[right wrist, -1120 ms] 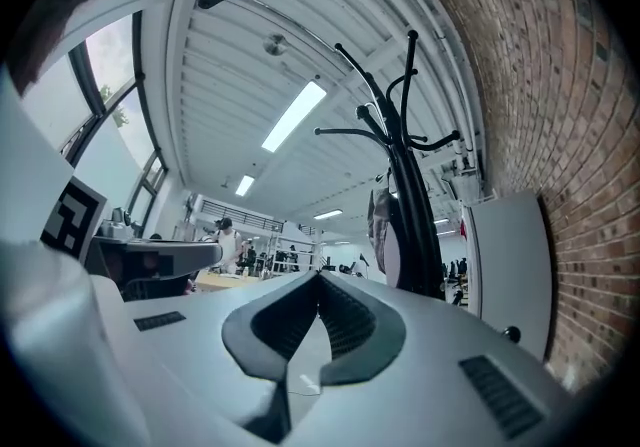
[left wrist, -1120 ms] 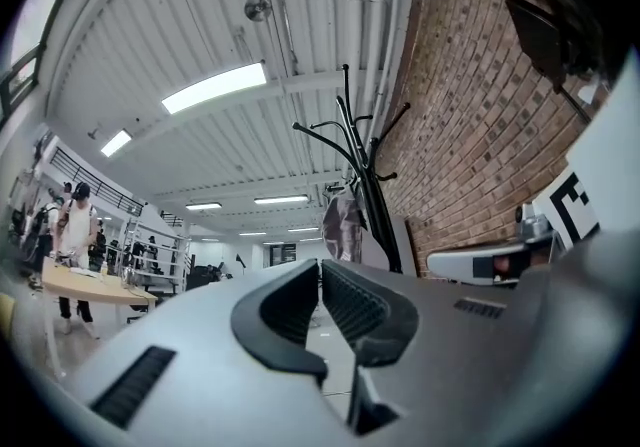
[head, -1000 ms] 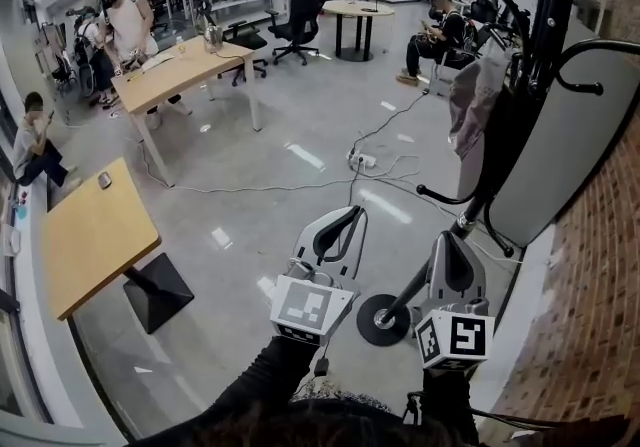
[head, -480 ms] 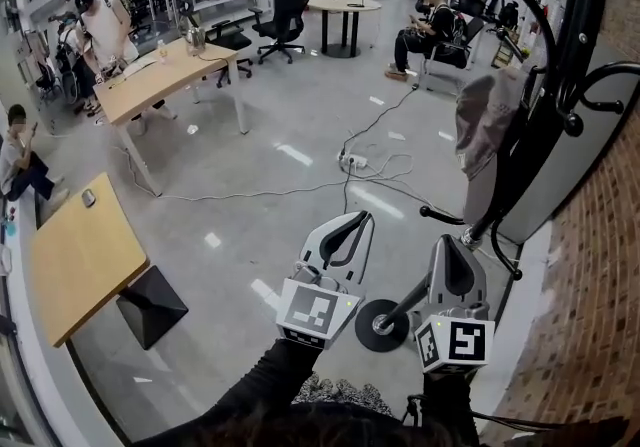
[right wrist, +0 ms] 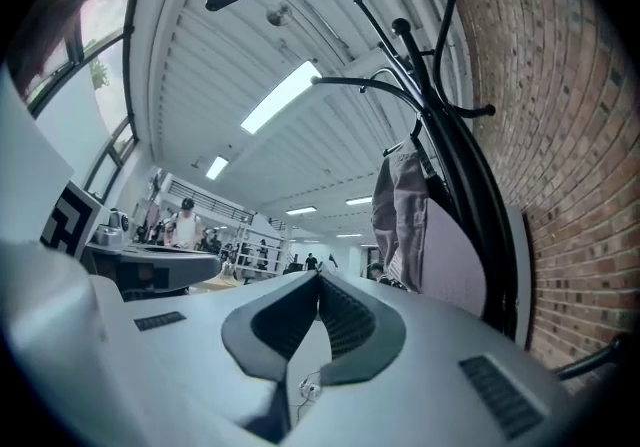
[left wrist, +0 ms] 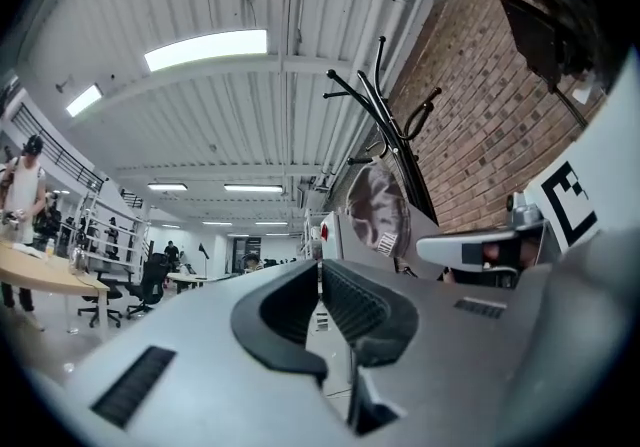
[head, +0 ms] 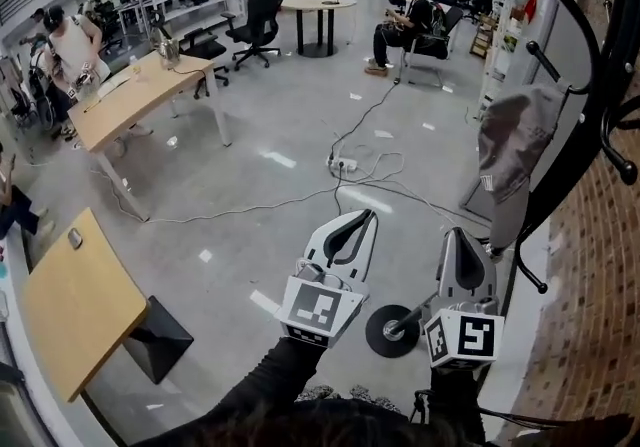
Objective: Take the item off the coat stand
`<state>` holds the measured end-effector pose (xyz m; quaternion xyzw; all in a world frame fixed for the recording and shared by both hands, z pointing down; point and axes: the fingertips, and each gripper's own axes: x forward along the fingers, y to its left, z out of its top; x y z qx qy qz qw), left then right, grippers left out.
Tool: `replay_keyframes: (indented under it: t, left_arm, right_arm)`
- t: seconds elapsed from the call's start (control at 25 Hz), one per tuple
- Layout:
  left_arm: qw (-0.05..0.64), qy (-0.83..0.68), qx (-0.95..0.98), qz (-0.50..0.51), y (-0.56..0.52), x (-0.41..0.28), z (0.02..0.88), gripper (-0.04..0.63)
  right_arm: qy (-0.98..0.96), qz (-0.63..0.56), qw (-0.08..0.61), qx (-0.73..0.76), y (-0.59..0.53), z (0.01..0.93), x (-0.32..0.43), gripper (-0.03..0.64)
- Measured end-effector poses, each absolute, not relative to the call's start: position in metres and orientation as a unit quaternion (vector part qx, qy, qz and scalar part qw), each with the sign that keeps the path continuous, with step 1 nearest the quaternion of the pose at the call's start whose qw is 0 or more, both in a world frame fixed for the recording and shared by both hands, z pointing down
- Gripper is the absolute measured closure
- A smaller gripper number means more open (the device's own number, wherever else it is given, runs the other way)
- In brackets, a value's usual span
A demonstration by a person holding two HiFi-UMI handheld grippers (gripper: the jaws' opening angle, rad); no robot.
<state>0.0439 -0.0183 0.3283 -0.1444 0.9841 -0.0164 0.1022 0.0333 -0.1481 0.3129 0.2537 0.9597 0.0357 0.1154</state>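
Head view | grey cloth item point(head: 515, 150) hangs limp | on black coat stand point(head: 600, 55)

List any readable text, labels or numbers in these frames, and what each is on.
No text can be read here.
Garment on the coat stand: white print near its lower edge, too blurred to read.
Marker cubes: black-and-white patterns only, no letters or numbers.

I get a bright, even picture under ceiling strip lights point(left wrist: 205, 48); the floor point(head: 230, 175) shows pale glare spots. Edges bend hard (black corners in both gripper views).
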Motion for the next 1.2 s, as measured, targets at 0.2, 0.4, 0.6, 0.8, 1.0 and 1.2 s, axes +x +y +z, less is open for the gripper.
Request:
replay_keyframes:
  t: [0.2, 0.4, 0.6, 0.8, 1.0, 1.2]
  left_arm:
    - [0.102, 0.973, -0.204, -0.017, 0.002, 0.014, 0.319, 0.574]
    - [0.1, 0.962, -0.253, -0.011, 0.021, -0.004, 0.322, 0.574]
    - [0.091, 0.956, -0.28, 0.002, 0.039, -0.007, 0.335, 0.574]
    - [0.082, 0.95, -0.302, 0.012, 0.042, -0.021, 0.346, 0.574]
    - [0.083, 0.942, -0.325, 0.011, 0.032, -0.037, 0.343, 0.574]
    - [0.082, 0.94, -0.33, 0.02, 0.022, -0.07, 0.34, 0.574]
  right_arm:
    - [0.974, 0.034, 0.115, 0.194, -0.13, 0.309, 0.018, 0.607]
    - [0.983, 0.036, 0.11, 0.139, -0.112, 0.311, 0.014, 0.607]
    - [0.99, 0.04, 0.098, 0.092, -0.104, 0.321, 0.022, 0.607]
    - [0.991, 0.052, 0.096, 0.073, -0.095, 0.32, 0.015, 0.607]
    - [0.992, 0.053, 0.098, 0.062, -0.095, 0.307, 0.009, 0.607]
    - [0.99, 0.063, 0.108, 0.06, -0.098, 0.296, -0.012, 0.607]
